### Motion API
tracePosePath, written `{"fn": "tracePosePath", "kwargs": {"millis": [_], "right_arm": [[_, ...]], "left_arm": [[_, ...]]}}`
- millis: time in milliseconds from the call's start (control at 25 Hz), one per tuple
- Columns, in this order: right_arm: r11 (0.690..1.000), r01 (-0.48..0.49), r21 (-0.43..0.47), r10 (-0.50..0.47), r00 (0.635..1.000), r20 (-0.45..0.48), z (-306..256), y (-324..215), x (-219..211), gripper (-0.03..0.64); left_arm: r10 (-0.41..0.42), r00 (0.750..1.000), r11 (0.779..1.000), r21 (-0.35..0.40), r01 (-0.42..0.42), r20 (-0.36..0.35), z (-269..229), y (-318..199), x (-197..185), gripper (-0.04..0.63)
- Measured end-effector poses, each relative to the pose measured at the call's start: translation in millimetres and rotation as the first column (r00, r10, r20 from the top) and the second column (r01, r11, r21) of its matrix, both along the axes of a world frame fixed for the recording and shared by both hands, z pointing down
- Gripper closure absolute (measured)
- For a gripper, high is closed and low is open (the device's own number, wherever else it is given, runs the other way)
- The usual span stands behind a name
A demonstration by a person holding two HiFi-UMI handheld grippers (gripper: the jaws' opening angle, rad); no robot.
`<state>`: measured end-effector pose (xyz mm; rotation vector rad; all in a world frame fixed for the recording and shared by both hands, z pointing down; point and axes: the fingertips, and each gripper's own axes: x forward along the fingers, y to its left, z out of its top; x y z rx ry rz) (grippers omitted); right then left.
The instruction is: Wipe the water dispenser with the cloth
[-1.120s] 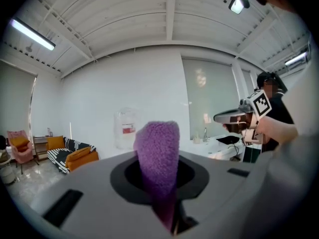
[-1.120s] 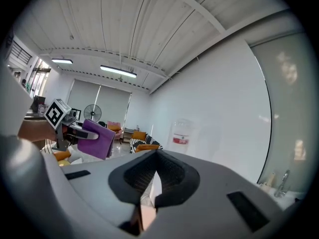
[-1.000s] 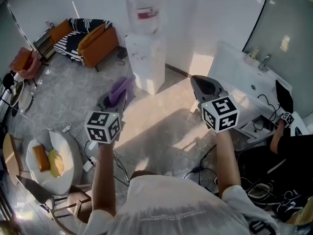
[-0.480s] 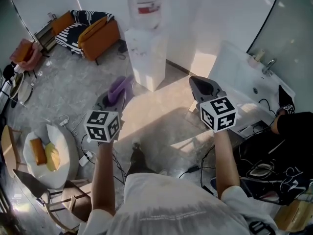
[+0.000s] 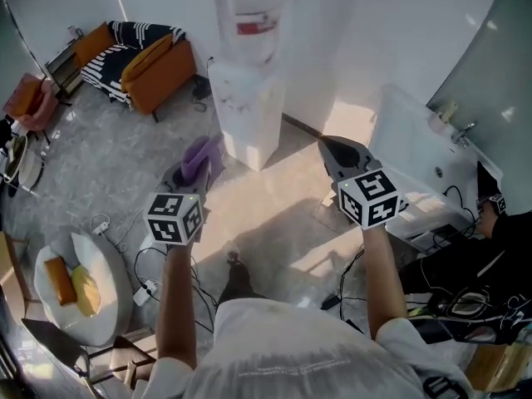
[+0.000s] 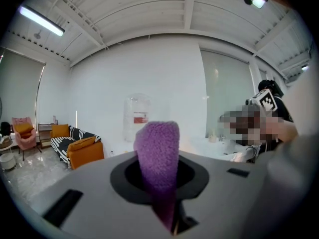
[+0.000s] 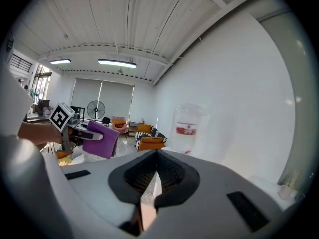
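Note:
A white water dispenser (image 5: 245, 110) with a clear bottle (image 5: 246, 11) on top stands against the wall ahead; the bottle (image 6: 137, 114) (image 7: 189, 127) shows in both gripper views too. My left gripper (image 5: 189, 171) is shut on a purple cloth (image 5: 199, 156), which sticks up between its jaws as a fuzzy strip of cloth (image 6: 157, 158). The cloth (image 7: 101, 139) hangs well short of the dispenser. My right gripper (image 5: 342, 151) is held at the right, jaws together with nothing between them.
An orange sofa (image 5: 158, 73) with striped cushions stands at the left wall. A round white table (image 5: 90, 293) with food sits at lower left. A white sink counter (image 5: 424, 152) is on the right, with a person (image 5: 490, 248) beside it. Cables (image 5: 341, 273) lie on the floor.
The view has come closer to the dispenser; both grippers keep their pose and the cloth stays held. The person at the right has shifted lower.

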<state>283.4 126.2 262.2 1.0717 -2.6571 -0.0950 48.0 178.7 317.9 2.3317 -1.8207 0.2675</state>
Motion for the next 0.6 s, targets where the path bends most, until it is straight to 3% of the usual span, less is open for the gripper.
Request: {"fn": "tracePosePath", "kwargs": {"millis": [240,600], "right_arm": [[0.998,-0.051,-0.047,0.052,0.998,0.02,9,-88,-70,0.601],[0.989,-0.095,-0.11,0.098,0.995,0.026,30,-202,-169,0.603]], "left_arm": [[-0.033,0.999,0.998,-0.06,0.031,-0.035,23,-90,-82,0.546],[-0.009,0.999,0.994,-0.109,0.005,-0.039,48,-205,-173,0.546]]}}
